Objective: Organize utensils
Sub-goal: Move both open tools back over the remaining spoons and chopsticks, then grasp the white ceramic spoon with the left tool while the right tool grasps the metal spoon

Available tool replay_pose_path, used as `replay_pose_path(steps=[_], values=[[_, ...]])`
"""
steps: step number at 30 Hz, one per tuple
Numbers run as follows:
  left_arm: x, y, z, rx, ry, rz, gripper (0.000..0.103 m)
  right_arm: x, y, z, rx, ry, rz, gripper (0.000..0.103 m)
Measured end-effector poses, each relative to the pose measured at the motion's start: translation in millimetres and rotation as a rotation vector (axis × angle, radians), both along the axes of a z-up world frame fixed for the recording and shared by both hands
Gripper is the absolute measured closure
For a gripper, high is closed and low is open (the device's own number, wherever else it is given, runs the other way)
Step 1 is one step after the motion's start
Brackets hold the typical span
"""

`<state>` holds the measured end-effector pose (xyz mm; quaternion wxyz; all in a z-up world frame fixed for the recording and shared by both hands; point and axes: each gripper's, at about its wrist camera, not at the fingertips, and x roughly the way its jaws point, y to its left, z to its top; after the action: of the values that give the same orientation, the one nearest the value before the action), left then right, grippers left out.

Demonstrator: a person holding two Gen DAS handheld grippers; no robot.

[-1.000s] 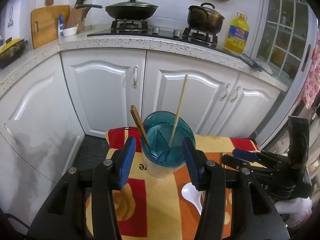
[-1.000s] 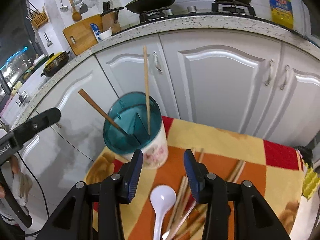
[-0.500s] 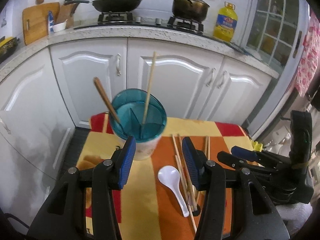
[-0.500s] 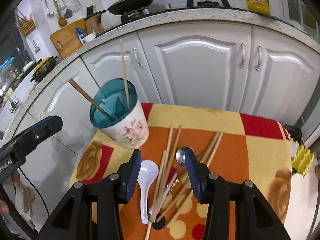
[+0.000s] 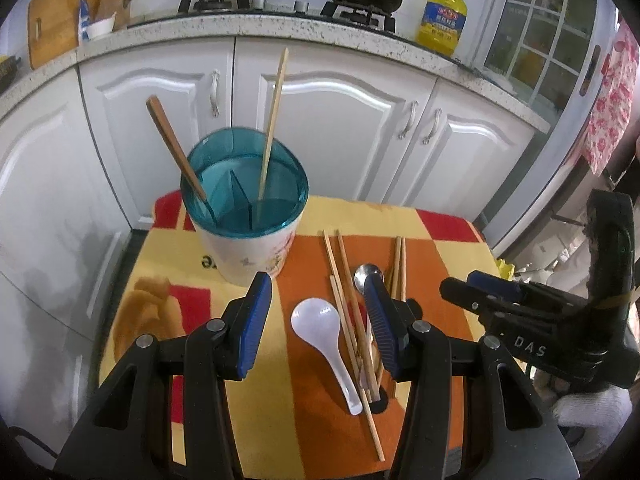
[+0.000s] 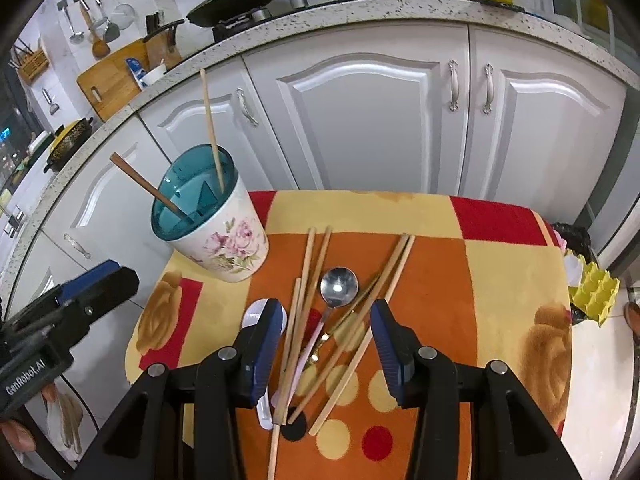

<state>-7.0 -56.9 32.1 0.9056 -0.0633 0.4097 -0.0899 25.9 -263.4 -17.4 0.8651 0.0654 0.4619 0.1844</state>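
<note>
A floral utensil holder with a teal divided insert (image 5: 244, 216) (image 6: 208, 220) stands at the far left of the cloth-covered table (image 5: 248, 420). A pale chopstick (image 5: 273, 120) and a brown one (image 5: 176, 148) stand in it. Several chopsticks (image 6: 304, 320), a metal spoon (image 6: 338, 286) and a white ceramic spoon (image 5: 324, 330) lie loose on the cloth. My left gripper (image 5: 318, 322) is open above the white spoon. My right gripper (image 6: 326, 354) is open above the chopstick pile; it also shows in the left wrist view (image 5: 492, 292).
White cabinet doors (image 6: 360, 120) and a speckled counter with a stove, pans and a yellow oil bottle (image 5: 442, 16) stand behind the table. A yellow egg tray (image 6: 596, 292) lies on the floor at the right. The left gripper shows at the right wrist view's left edge (image 6: 60, 320).
Both grippers have pulled back and up from the holder. The loose chopsticks and spoons have come into view beneath them. Both stay open.
</note>
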Motion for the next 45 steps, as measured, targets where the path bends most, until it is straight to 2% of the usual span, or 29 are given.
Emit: replay_pose_path(steps=[17,19,21,28,35,42,45], values=[[5,-10,-21,-0.007,0.077,-0.02,0.055,4,-8,-11,-0.007,0.03,-0.016,0.059],[6,-11,-24,-0.013,0.092,-0.022,0.045,6,-8,-14,-0.015,0.042,-0.013,0.059],[6,-11,-25,-0.025,0.095,-0.023,0.04,6,-9,-14,-0.017,0.042,-0.016,0.059],[8,-6,-38,-0.014,0.124,-0.013,0.039,7,-18,-20,0.0,0.05,-0.038,0.058],[16,10,-67,-0.043,0.186,0.01,0.039,14,-23,-35,-0.005,0.08,-0.057,0.058],[28,20,-97,-0.102,0.236,-0.001,0.04,28,-14,-60,0.029,0.111,0.011,0.058],[37,20,-106,-0.105,0.236,-0.029,0.04,39,-11,-68,0.062,0.114,0.046,0.065]])
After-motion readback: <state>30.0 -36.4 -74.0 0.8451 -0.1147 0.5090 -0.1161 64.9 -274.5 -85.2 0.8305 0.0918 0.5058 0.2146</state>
